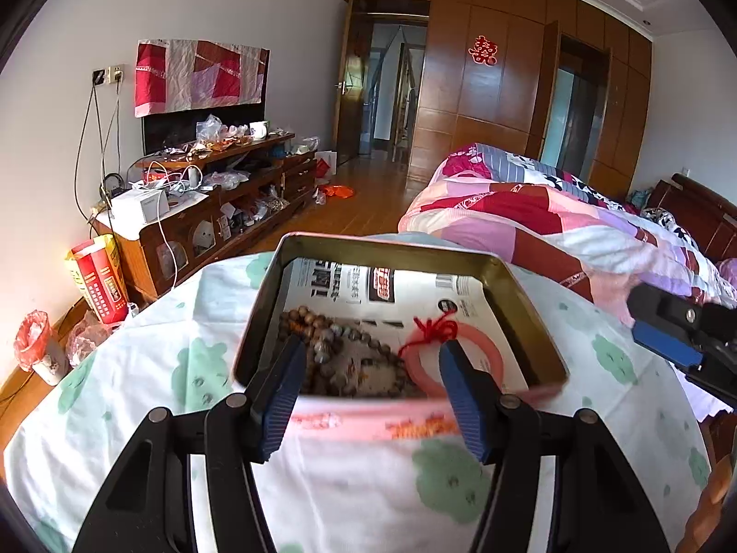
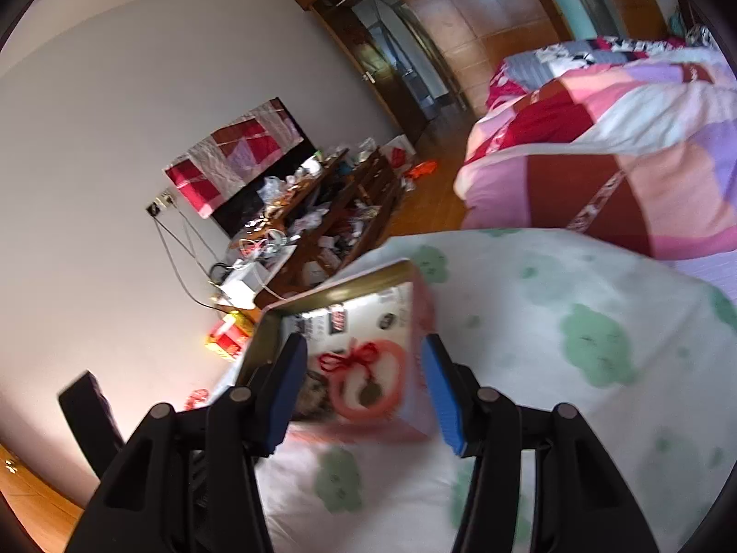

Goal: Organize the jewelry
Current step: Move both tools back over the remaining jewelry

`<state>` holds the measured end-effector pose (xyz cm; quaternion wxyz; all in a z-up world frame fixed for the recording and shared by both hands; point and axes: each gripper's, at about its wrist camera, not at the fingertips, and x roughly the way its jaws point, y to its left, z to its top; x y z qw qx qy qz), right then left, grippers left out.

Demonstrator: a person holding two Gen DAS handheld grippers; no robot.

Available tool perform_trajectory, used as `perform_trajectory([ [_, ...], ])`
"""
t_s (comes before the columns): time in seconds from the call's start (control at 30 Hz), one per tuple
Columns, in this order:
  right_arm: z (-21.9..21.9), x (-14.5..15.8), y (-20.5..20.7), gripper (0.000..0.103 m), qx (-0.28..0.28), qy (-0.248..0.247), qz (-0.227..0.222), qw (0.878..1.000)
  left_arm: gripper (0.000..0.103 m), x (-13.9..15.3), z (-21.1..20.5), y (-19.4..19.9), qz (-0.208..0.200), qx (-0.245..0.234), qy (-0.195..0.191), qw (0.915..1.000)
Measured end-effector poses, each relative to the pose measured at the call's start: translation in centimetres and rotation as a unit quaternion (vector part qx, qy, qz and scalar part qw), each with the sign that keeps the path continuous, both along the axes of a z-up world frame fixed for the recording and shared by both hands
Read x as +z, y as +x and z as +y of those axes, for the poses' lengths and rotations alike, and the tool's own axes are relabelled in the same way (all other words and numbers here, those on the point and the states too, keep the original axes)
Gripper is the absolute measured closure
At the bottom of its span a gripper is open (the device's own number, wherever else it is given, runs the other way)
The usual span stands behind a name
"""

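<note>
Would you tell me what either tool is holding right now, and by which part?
Nothing: the left tool and right tool both stand open before the tin.

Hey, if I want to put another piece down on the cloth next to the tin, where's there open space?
The cloud-print cloth lies bare left of the tin, bare in front of it toward the left tool, and bare on its right in the right wrist view. Inside the tin it is crowded: wooden beads and pink bangle.

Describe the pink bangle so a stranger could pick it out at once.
Find the white cloth with green blobs beside the bed. An open metal tin lined with printed paper sits on it. The pink bangle lies in the tin's right half, a smooth ring with a red knotted cord, unlike the brown bead strand left of it.
</note>
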<state>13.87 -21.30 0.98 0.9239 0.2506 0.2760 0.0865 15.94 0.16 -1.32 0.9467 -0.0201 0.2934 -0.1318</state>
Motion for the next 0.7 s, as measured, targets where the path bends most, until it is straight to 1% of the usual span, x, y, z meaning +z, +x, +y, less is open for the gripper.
perform_trajectory([
  [0.1, -0.9, -0.4, -1.4, 0.048, -0.012, -0.010, 0.011, 1.000, 0.042, 0.1, 0.6, -1.2, 0.008, -0.010, -0.009, 0.9999],
  [0.2, -1.8, -1.4, -2.9, 0.048, -0.019, -0.010, 0.030, 0.999, 0.042, 0.0, 1.5, -2.2, 0.023, -0.007, -0.019, 0.9995],
  [0.3, -2.1, -2.1, -4.1, 0.048, -0.018, -0.029, 0.046, 0.998, 0.042, -0.3, 2.2, -3.2, 0.039, -0.010, -0.030, 0.9987],
  [0.47, -2.0, -3.1, -5.8, 0.048, -0.008, -0.044, 0.064, 0.997, 0.042, -0.6, 2.9, -5.3, 0.052, -0.007, -0.029, 0.9982],
  [0.53, -1.9, -3.2, -6.3, 0.048, -0.002, -0.050, 0.069, 0.996, 0.043, -0.9, 3.2, -6.3, 0.065, -0.018, -0.040, 0.9969],
  [0.63, -1.8, -3.5, -7.3, 0.048, 0.006, -0.059, 0.077, 0.995, 0.043, -1.4, 2.8, -7.6, 0.077, -0.028, -0.032, 0.9962],
  [0.7, -1.7, -3.7, -8.3, 0.048, 0.013, -0.068, 0.081, 0.994, 0.043, -1.5, 2.3, -8.5, 0.081, -0.043, -0.016, 0.9956],
])
